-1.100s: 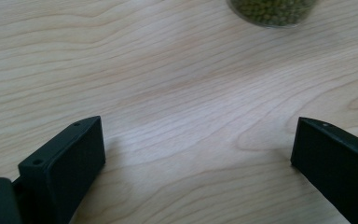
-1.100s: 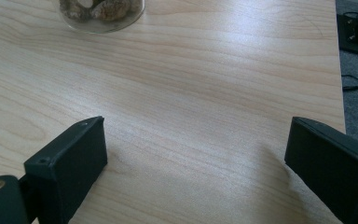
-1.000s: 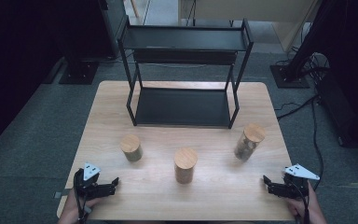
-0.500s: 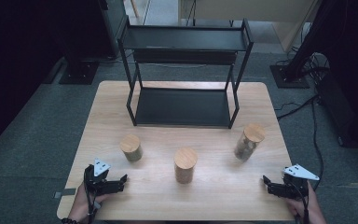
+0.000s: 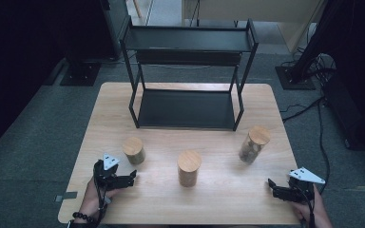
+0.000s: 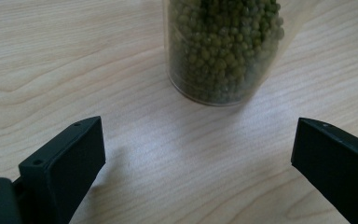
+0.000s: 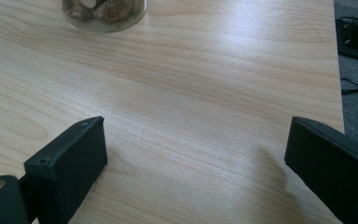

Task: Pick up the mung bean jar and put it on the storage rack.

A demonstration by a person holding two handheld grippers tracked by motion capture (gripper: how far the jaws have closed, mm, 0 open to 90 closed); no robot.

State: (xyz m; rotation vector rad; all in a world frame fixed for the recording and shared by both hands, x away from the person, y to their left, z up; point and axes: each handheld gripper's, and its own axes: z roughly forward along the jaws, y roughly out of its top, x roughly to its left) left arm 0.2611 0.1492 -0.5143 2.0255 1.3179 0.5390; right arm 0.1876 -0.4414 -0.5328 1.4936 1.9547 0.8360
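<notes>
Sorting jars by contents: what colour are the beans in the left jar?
Green; the left jar shows best in the left gripper view.

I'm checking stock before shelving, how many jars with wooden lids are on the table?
3. The left jar stands nearest the left gripper, the middle jar at the table's centre front, and the right jar near the rack's right leg. None seems hidden.

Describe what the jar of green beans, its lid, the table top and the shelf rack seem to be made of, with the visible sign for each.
Jar of green beans: clear glass or plastic; the beans show through. Lid: pale wood or bamboo, matte, probably. Table top: light wood or wood-look laminate, grain lines, soft sheen. Shelf rack: black metal, likely painted; thin frame, flat shelves.
</notes>
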